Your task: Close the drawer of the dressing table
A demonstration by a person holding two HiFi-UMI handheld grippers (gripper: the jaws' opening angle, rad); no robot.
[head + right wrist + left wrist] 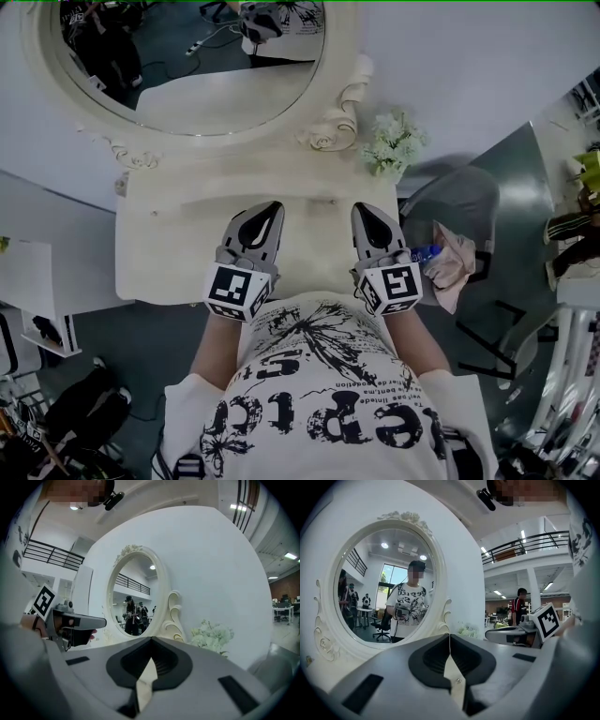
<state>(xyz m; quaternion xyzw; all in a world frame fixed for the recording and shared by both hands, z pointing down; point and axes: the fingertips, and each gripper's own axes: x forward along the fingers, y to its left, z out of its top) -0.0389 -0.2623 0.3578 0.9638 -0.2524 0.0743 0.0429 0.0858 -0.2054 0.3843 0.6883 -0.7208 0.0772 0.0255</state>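
The left gripper (272,208) and right gripper (364,209) sit above the surface (169,253), fingers together and empty. The drawer is hidden beneath them at the front edge. It is likely stiff and free-sliding — a flat push on its front should do. Its long axis runs left–right, and it faces the person, away from the mirror (216,89).

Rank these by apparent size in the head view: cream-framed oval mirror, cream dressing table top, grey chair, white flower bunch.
1-2. Cream-framed oval mirror and cream dressing table top: too alike to rank; the picture's top edge crops the mirror.
3. Grey chair.
4. White flower bunch.
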